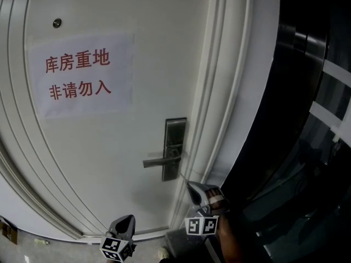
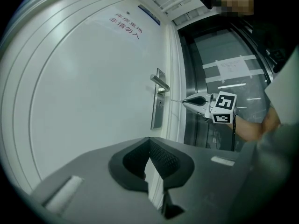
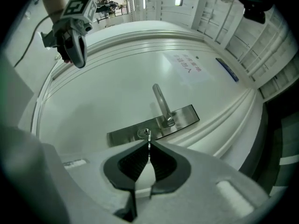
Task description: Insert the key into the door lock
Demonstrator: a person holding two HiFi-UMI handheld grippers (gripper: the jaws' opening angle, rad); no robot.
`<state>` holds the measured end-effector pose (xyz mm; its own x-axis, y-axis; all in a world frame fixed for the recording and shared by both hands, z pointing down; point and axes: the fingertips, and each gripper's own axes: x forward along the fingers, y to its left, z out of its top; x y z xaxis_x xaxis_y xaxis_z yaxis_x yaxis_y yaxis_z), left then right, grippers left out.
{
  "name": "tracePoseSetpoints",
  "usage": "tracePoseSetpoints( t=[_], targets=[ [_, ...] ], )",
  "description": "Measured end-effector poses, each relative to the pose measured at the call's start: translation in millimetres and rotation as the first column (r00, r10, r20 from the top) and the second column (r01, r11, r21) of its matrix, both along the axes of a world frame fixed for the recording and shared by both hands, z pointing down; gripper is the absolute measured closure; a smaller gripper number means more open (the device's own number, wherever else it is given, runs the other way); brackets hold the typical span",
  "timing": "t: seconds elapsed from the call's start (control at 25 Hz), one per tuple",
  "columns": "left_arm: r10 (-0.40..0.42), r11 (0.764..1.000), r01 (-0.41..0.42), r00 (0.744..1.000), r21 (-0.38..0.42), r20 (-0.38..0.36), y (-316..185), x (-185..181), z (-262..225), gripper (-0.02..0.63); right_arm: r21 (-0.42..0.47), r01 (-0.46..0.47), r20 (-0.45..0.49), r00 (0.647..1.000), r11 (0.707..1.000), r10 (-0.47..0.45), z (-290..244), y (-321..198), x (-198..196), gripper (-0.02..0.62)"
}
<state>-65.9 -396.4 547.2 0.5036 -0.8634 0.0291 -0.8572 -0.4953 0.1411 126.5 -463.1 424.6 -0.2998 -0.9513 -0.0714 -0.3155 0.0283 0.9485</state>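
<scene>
- door: white, fills the left and centre of the head view; raised curved mouldings run along its edge
- paper sign: red characters, upper left of the head view; a small dark round fitting on the door above it
- lock plate: steel, upright, centre of the head view near the door's right edge; lever handle juts from it toward frame left
- keyhole: round cylinder on the plate, centre of the right gripper view, near the base of the handle
- right tool: jaws pressed together, clamped on the key; the thin blade sticks out past the tips, pointing at the plate
- key tip lies right over the keyhole cylinder in the right gripper view; cannot tell whether it has entered
- head view: right tool sits lower centre, just below and right of the lock plate
- left tool: jaws together at the tips, nothing between them; aimed at bare door panel, plate further toward frame right
- head view: left tool at bottom centre-left, well apart from plate and handle
- left gripper view: right tool at centre right, level with the plate; a hand behind it
- dark glossy panel: right side of the head view, pale strips across it
</scene>
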Motion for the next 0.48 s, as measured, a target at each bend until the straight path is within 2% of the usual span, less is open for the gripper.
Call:
tracePoseSetpoints(
  t=[0.48],
  targets=[
    [-0.026, 1.0, 0.026, 1.0, -0.001, -0.006, -17.9, -6.0, 1.9, 0.604, -0.006, 0.022, -0.046, 0.999, 1.0, -0.022, 1.1, -25.7, -13.1, 0.584]
  ],
)
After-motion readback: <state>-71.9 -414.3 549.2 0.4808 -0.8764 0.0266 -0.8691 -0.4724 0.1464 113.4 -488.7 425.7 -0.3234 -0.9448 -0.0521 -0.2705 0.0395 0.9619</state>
